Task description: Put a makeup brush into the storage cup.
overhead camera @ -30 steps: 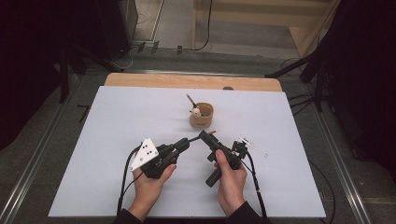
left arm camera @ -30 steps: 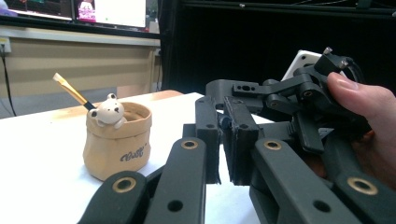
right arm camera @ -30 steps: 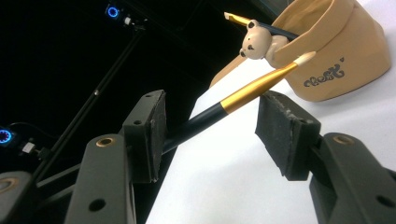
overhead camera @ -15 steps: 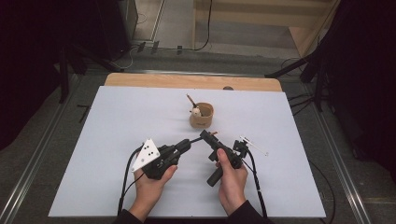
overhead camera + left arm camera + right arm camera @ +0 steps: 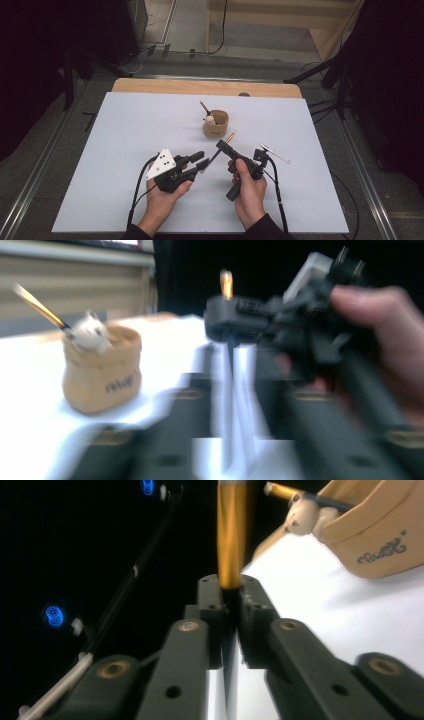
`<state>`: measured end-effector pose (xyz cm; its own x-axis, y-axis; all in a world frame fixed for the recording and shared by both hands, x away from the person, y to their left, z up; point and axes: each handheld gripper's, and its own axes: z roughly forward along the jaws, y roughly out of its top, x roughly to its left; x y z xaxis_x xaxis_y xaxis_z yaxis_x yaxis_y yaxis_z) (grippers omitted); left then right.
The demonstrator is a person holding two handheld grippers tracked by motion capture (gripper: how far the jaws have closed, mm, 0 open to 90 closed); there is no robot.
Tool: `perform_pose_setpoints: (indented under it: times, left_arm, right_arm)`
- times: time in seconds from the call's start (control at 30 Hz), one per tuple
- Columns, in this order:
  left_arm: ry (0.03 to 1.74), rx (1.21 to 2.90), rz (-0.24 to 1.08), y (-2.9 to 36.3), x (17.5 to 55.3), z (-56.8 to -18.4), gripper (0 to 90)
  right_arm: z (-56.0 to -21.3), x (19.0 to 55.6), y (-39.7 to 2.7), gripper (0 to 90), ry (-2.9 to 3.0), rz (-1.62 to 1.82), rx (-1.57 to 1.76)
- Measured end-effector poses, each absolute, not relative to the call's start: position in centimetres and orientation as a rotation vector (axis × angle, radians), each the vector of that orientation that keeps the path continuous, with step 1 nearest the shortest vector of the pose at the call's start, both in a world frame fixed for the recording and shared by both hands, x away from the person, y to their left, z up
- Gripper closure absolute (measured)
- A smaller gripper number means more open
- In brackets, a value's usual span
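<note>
A slim pen with a dark shaft and a copper end (image 5: 231,136) slants above the white table top (image 5: 125,130). My right gripper (image 5: 221,146) is shut on it; in the right gripper view the copper shaft (image 5: 231,540) rises from between the pads, whose jaws have just been closing. My left gripper (image 5: 200,161) is open beside the pen's dark lower end, its jaws just opening, blurred in the left gripper view (image 5: 235,390). A tan cup (image 5: 216,125) holding a pen topped with a white figure (image 5: 210,119) stands just beyond.
The cup (image 5: 102,370) stands close ahead of both grippers and also shows at the top right of the right gripper view (image 5: 380,530). A thin white stick (image 5: 275,154) lies right of the right hand. A wooden strip (image 5: 200,87) borders the table's far edge.
The left jaws, together before, now stand apart. The right jaws have come together on the pen. Both hands stay where they were.
</note>
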<state>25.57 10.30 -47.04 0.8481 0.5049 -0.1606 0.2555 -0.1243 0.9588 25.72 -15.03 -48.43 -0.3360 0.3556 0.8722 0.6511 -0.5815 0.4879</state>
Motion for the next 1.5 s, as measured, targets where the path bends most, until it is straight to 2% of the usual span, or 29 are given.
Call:
perform_pose_setpoints:
  times: [0.1,0.2,0.27,0.33,0.97,1.13,1.5]
  left_arm:
    - [0.614,1.732,0.229,10.2,25.6,-47.1,39.4]
    - [0.622,1.737,0.198,10.5,25.7,-47.0,17.9]
    - [0.601,1.733,0.155,11.1,25.9,-47.0,11.4]
    - [0.579,1.734,0.134,11.6,26.1,-46.9,0.3]
    - [0.643,1.705,0.217,15.7,26.6,-46.4,0.0]
    - [0.609,1.677,0.245,17.1,26.2,-46.2,0.0]
    - [0.646,1.648,0.322,20.4,25.4,-46.2,0.0]
  right_arm:
    - [-47.8,25.6,-14.7,84.2,-1.458,-2.057,-1.64]
    - [-47.5,25.5,-14.3,84.2,-1.543,-2.098,-1.625]
    - [-47.4,25.4,-14.0,84.2,-1.633,-2.123,-1.635]
    - [-47.3,25.3,-13.9,84.2,-1.696,-2.137,-1.642]
    - [-46.8,25.2,-13.5,84.1,-2.035,-2.22,-1.624]
    - [-46.7,25.2,-13.7,84.1,-2.052,-2.224,-1.627]
    - [-46.4,25.3,-13.9,84.1,-2.108,-2.238,-1.605]
